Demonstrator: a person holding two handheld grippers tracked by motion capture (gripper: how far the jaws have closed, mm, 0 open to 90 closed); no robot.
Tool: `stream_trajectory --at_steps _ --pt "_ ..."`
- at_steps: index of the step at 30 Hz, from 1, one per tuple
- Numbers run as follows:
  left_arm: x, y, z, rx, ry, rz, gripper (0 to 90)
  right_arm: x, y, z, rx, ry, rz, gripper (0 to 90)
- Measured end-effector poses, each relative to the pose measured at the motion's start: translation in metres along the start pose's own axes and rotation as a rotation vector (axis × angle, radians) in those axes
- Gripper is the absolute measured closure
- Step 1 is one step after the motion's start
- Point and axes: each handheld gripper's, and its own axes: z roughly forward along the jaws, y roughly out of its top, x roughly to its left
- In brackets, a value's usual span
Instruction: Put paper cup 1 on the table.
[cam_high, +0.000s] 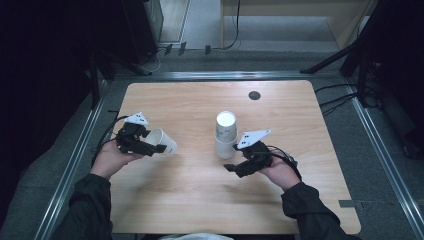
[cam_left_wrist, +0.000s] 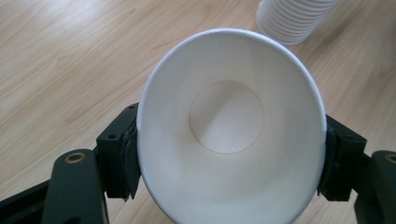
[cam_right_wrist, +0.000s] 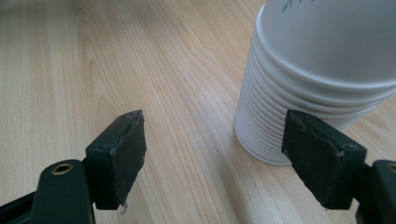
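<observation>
The left gripper (cam_high: 151, 146) pinched a single white cup (cam_high: 162, 142), its two pads pressed against opposite sides of the cup's wall just below the rim. In the left gripper view the cup (cam_left_wrist: 231, 135) lay between the jaws with its open mouth turned toward the camera, the round bottom visible deep inside, and the rim squeezed slightly out of round where the pads (cam_left_wrist: 127, 161) bore on it. In the high view the cup lay tipped on its side in the grip, above the table (cam_high: 190, 200). Beyond those jaws, up and to the right of the held cup, stood the stack (cam_left_wrist: 294, 18), well apart from it, with bare wood between. The right gripper (cam_high: 235, 159) held nothing: its jaws stood spread wide with only tabletop between them. In the right gripper view the stack (cam_right_wrist: 317, 74) of nested cups rose just beyond the right-hand jaw, whose pad (cam_right_wrist: 317, 154) overlapped its lower rims; whether the pad touched them I could not tell. In the high view the stack (cam_high: 225, 134) stood upside down near the table's middle, just ahead of the right gripper. A small dark disc (cam_high: 254, 95) sat in the table far beyond both grippers.
</observation>
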Motion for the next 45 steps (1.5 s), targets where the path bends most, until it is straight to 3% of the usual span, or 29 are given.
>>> stream_trajectory --at_steps 8,13,22,26,35,45 --pt "0.019 -0.011 -0.003 0.058 0.108 -0.040 24.4 0.001 0.000 0.001 0.011 0.004 -0.008 22.0" --pt "0.030 -0.016 -0.005 0.089 0.130 -0.078 24.1 0.001 0.000 0.003 0.016 0.006 -0.016 22.0" --pt "0.038 -0.017 -0.007 0.151 0.194 -0.076 24.0 0.001 -0.001 0.004 0.023 0.008 -0.014 22.0" --pt "0.038 -0.017 -0.006 0.202 0.240 -0.064 23.9 0.001 -0.001 0.005 0.024 0.010 -0.015 22.0" --pt "0.035 -0.017 0.005 0.282 0.261 -0.038 23.1 0.001 -0.001 0.005 0.026 0.009 -0.019 22.0" --pt "0.035 -0.017 0.011 0.287 0.265 -0.040 20.7 0.001 -0.001 0.005 0.027 0.013 -0.022 22.0"
